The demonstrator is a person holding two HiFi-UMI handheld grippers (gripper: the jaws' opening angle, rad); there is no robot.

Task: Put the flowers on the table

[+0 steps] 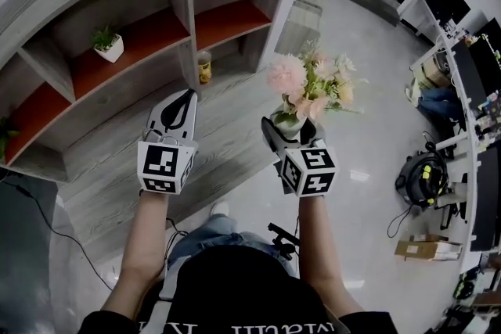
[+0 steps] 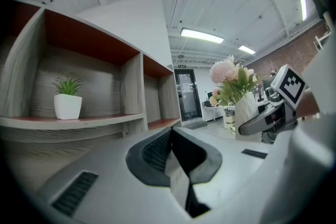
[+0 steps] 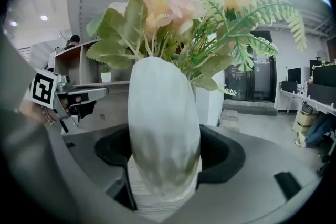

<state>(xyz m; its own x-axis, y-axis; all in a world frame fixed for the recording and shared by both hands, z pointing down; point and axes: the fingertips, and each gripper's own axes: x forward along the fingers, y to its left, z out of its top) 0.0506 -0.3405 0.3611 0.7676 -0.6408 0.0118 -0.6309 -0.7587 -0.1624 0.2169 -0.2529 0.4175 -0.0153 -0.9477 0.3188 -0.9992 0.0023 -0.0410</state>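
Observation:
A bunch of pink and cream flowers [image 1: 313,86] with green fern stands in a white vase [image 1: 286,121]. My right gripper [image 1: 286,131] is shut on that vase and holds it upright in the air. In the right gripper view the vase [image 3: 163,134] fills the gap between the jaws of the right gripper [image 3: 164,168], with the flowers [image 3: 173,8] above. My left gripper [image 1: 180,104] is alongside to the left, shut and holding nothing. In the left gripper view its jaws [image 2: 172,136] meet, and the flowers [image 2: 231,78] show at the right.
A grey wood-grain shelf unit [image 1: 227,109] with red-orange boards lies ahead and left. On it stand a small potted plant [image 1: 108,44] and a yellow jar [image 1: 204,66]. Pale floor lies to the right, with a backpack [image 1: 423,176], a cardboard box [image 1: 427,249] and desks [image 1: 470,66].

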